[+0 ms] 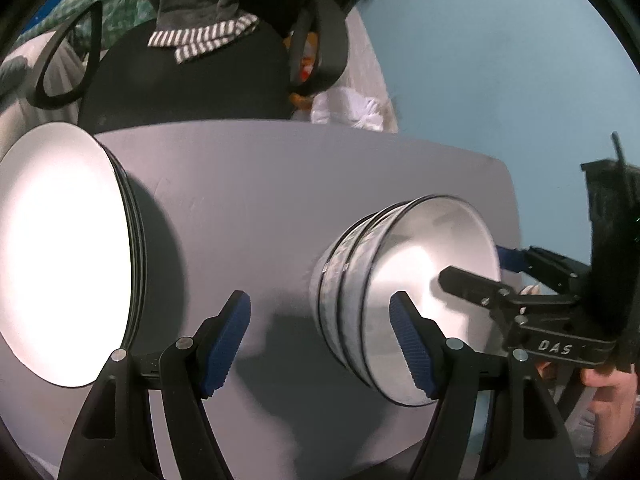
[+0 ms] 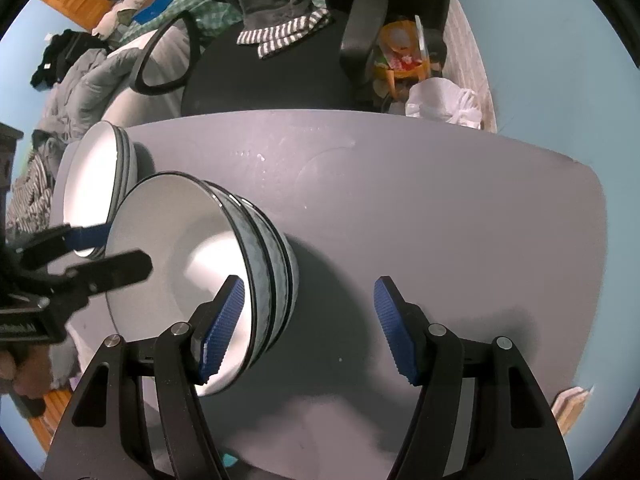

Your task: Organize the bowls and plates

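Left wrist view: plates [image 1: 60,256] stacked at 9 o'clock on the counter [image 1: 248,208]; nested bowls [image 1: 400,296] at 4 o'clock. Left tool [image 1: 320,344] released, its right pad before the bowls. Right tool [image 2: 308,328] released, left finger over the top bowl's rim.

Stack of bowls [image 2: 240,280] and stack of plates [image 2: 100,184] both sit on the table [image 2: 400,208], plates to the left of the bowls and farther back, the two stacks near but apart. Chair [image 2: 264,76] stands behind the table's far edge, striped cloth [image 2: 280,36] draped over it. In the left wrist view, plates [image 1: 64,256] lie left and bowls [image 1: 400,300] right, bare table [image 1: 248,216] between.
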Motion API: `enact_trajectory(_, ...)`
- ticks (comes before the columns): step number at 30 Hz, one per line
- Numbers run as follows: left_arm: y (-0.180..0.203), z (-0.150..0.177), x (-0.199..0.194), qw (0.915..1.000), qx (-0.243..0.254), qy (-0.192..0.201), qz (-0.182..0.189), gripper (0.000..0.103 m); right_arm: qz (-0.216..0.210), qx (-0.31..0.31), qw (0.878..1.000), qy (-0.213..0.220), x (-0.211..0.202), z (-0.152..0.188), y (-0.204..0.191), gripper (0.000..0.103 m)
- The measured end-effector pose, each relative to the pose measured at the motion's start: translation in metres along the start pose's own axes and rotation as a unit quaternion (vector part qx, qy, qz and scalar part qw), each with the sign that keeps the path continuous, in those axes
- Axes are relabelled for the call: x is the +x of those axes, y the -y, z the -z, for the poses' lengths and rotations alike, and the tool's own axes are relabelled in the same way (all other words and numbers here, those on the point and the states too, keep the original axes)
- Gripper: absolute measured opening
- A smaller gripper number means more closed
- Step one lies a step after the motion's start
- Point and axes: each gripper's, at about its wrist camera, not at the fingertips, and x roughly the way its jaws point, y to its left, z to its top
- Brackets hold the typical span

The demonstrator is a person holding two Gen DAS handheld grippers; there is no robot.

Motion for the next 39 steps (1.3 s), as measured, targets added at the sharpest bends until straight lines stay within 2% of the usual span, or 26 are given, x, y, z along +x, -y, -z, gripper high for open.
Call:
enact_trajectory(14,-0.001,-0.007,0.014,0.9996,0.019,-0.015,-0.013,0.073,-0.020,0.004,1.000,0.002,0.014,-0.005,-0.001,0.066)
enact_trajectory(17,-0.003,-0.010,0.021,0.9995,0.014,-0.025,-0.011,0.068,-0.024,0.008,1.000,0.009,0.014,-0.006,-0.001,0.066)
enact_trajectory(20,-0.004,-0.011,0.022,0.9996,0.011,-0.026,-0.004,0.066,-0.035,0.010,0.999,0.009,0.017,-0.006,0.000,0.056)
enact_trajectory(27,-0.003,-0.012,0.025,0.9997,0.006,-0.019,0.013,0.060,-0.057,0.018,0.998,0.001,0.019,-0.008,0.004,0.052)
enact_trajectory(30,-0.002,-0.012,0.025,0.9995,0.001,-0.013,0.029,0.052,-0.068,0.021,0.997,-0.005,0.020,-0.007,0.005,0.046)
enact_trajectory(31,-0.001,-0.012,0.025,0.9994,0.002,-0.012,0.032,0.051,-0.074,0.018,0.997,-0.003,0.020,-0.006,0.004,0.039)
enact_trajectory(34,0.004,-0.011,0.025,0.9989,0.010,-0.011,0.045,0.043,-0.073,0.000,0.997,0.002,0.017,-0.003,-0.001,0.039)
enact_trajectory(39,0.006,-0.010,0.024,0.9987,0.018,-0.007,0.046,0.043,-0.075,-0.013,0.997,0.011,0.016,0.001,-0.005,0.036)
